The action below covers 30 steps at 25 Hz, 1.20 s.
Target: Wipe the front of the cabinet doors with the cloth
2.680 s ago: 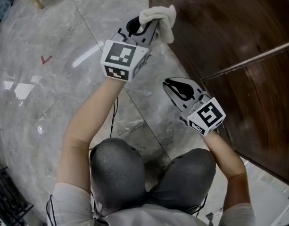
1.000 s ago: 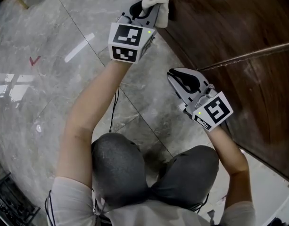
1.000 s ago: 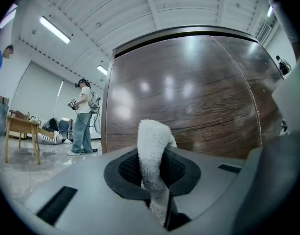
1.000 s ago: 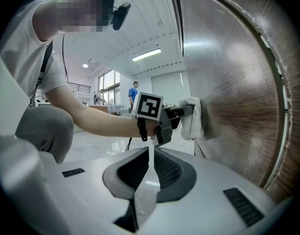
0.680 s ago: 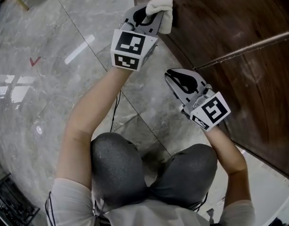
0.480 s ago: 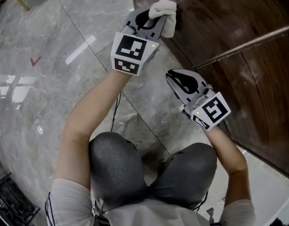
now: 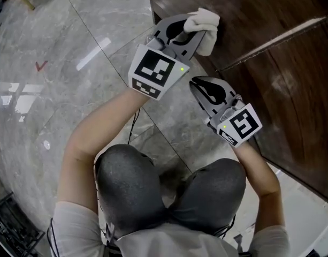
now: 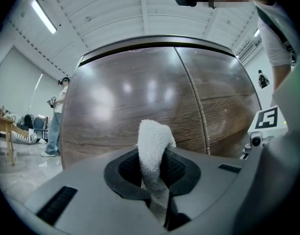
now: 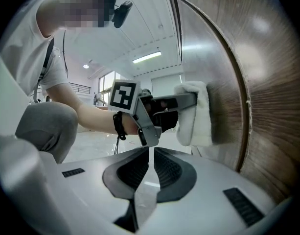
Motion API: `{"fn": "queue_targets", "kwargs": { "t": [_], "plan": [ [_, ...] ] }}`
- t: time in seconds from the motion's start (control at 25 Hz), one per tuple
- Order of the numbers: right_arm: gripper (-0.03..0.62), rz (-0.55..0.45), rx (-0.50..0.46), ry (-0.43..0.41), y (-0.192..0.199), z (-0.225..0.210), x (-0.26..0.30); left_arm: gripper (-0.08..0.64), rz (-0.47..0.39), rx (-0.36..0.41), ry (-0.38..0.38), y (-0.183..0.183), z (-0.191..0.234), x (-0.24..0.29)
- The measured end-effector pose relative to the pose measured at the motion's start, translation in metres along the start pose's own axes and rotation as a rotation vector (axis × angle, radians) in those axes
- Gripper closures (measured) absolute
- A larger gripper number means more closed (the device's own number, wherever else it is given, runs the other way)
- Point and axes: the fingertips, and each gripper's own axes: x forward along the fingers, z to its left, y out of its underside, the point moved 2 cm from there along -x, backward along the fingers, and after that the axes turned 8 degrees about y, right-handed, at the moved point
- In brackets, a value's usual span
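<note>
The left gripper (image 7: 191, 30), clamped on the cloth (image 7: 205, 21), has slid rightward along the cabinet door (image 7: 249, 9) — away from the door's left edge, where it pressed a second ago, and toward the seam between the doors (image 7: 271, 42). Its marker cube (image 7: 157, 71) has come down and right with it, so the gap to the right gripper (image 7: 199, 84) has narrowed — they now sit just beside each other.

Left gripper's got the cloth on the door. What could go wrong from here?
1. The left gripper pinches only one end of the cloth, and most of it sticks out past the jaws. Drag on the cabinet door might pull it free.
2. The right gripper, shut and empty, sits close beside the left. A stroke toward it could knock them together.
</note>
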Motion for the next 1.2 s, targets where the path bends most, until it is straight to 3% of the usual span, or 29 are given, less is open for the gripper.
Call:
{"fn": "queue_targets", "kwargs": {
  "t": [0.12, 0.44, 0.72, 0.92, 1.2],
  "plan": [
    [0.537, 0.007, 0.005, -0.003, 0.006, -0.001, -0.003, 0.502, -0.018, 0.003, 0.054, -0.009, -0.021, 0.002],
    [0.537, 0.036, 0.015, -0.004, -0.003, 0.003, 0.021, 0.502, -0.065, -0.045, 0.136, -0.024, -0.028, -0.005],
    [0.537, 0.036, 0.005, -0.010, -0.009, 0.006, 0.019, 0.502, -0.081, -0.046, 0.141, -0.033, -0.030, -0.008],
    [0.537, 0.007, 0.004, 0.004, -0.005, 0.003, 0.023, 0.502, -0.101, 0.029, 0.091, -0.035, -0.019, -0.033],
    [0.537, -0.014, -0.003, 0.040, -0.021, -0.002, 0.050, 0.502, -0.073, -0.094, -0.132, -0.006, 0.048, -0.081]
  ]
}}
